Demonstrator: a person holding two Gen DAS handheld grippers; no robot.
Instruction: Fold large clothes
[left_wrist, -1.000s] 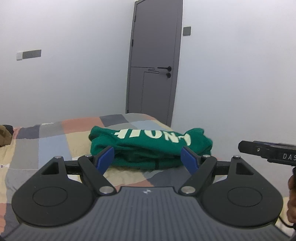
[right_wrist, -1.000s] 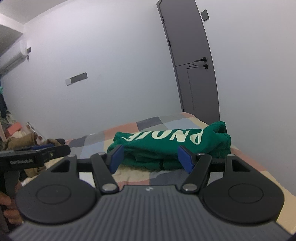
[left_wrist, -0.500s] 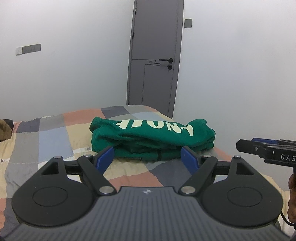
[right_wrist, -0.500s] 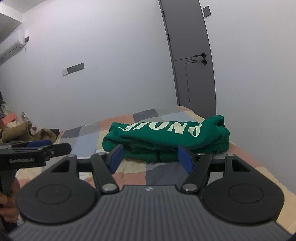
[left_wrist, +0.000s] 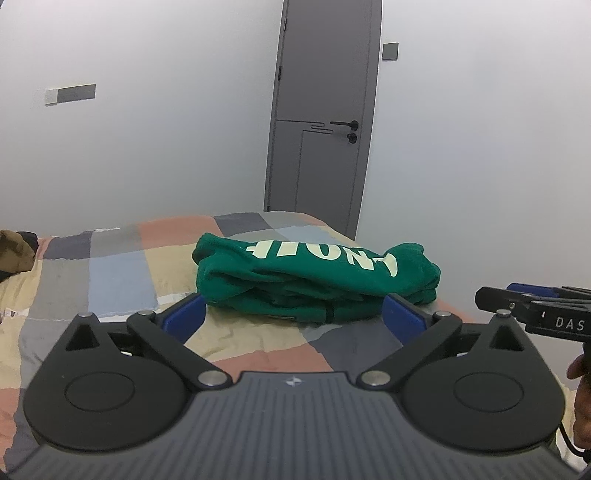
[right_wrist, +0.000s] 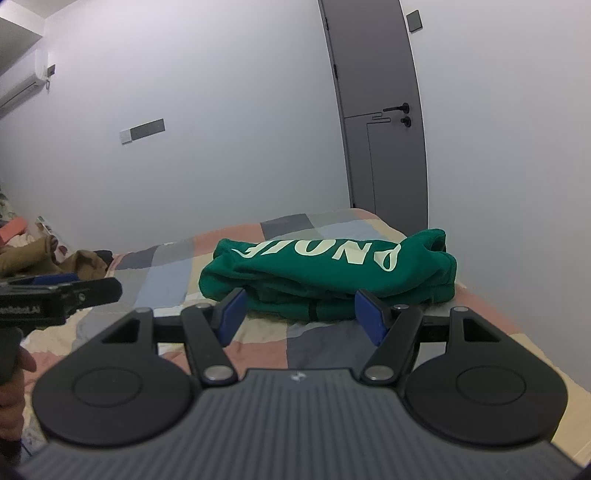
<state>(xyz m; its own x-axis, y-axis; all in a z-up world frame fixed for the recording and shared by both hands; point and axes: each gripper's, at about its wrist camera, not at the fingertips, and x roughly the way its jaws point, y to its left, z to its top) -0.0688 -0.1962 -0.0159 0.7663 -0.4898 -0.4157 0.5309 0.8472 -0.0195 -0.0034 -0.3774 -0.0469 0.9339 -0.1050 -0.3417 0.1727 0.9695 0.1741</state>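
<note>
A bed is covered by a patchwork quilt (left_wrist: 118, 273) with squares of grey, pale blue, salmon and cream. Behind the bed a grey door (left_wrist: 321, 122) is seen, closed, with a black lever handle (left_wrist: 345, 124) and a round lock just below it. A small grey switch plate (left_wrist: 390, 51) is fixed on the wall to the right of the door. A long grey and white panel (left_wrist: 70, 94) is mounted on the left wall. Brown clothes (right_wrist: 79, 260) are piled at the far left of the bed. An air conditioner (right_wrist: 22, 83) is partly seen high on the wall.
</note>
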